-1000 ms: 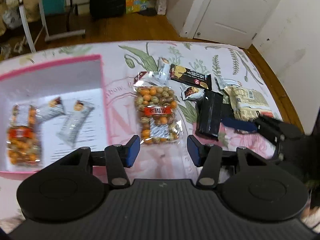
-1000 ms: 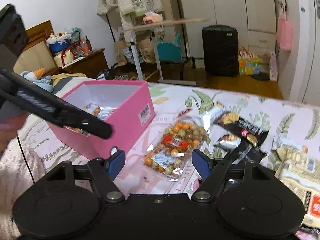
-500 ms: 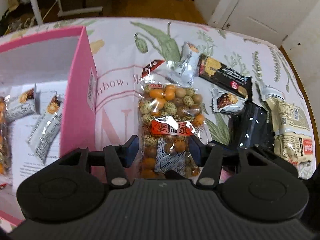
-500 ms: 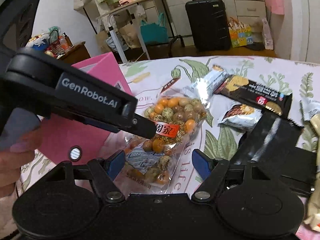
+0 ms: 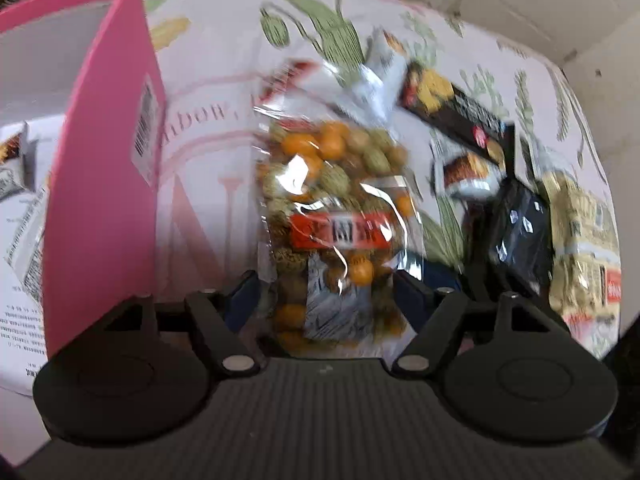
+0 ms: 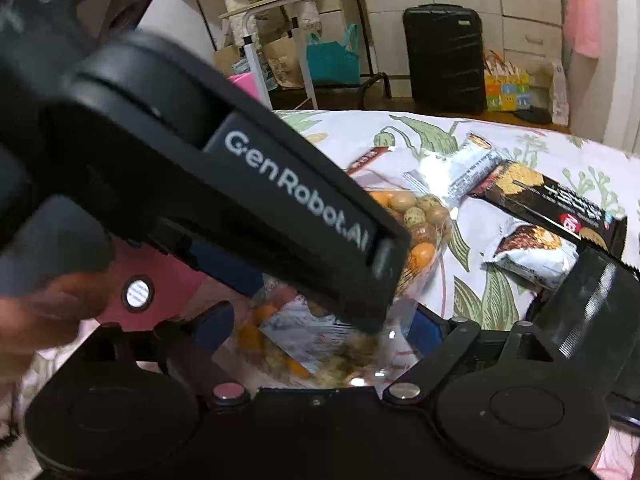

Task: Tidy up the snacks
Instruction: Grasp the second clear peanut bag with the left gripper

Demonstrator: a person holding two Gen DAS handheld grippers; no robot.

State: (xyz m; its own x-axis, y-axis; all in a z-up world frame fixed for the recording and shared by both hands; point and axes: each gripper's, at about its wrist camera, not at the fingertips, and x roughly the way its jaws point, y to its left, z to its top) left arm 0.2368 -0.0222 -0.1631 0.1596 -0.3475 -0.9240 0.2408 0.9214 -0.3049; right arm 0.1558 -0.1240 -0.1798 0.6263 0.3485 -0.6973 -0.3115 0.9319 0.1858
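Note:
A clear bag of orange and green coated peanuts [image 5: 336, 220] with a red label lies flat on the floral tablecloth [image 5: 208, 160]. My left gripper [image 5: 328, 300] points down over the bag's near end, its jaws opening with the bag between the blue pads, which do not press on it. My right gripper [image 6: 320, 328] straddles the same bag [image 6: 420, 216] from another side, its jaws also opening wide around it. The left gripper's black body [image 6: 280, 200] crosses the right wrist view and hides most of the bag.
A pink box [image 5: 100, 200] with small snack packets inside stands just left of the bag. To the right lie a white packet [image 5: 380, 64], a black biscuit bar [image 5: 456, 116], a small silver packet [image 5: 468, 176], a black pouch [image 5: 516, 232] and a beige packet [image 5: 584, 240]. A hand [image 6: 40, 312] holds the left gripper.
Both grippers have dropped toward the peanut bag, which now lies between each pair of fingers. Both jaws have widened. The left gripper now fills much of the right wrist view.

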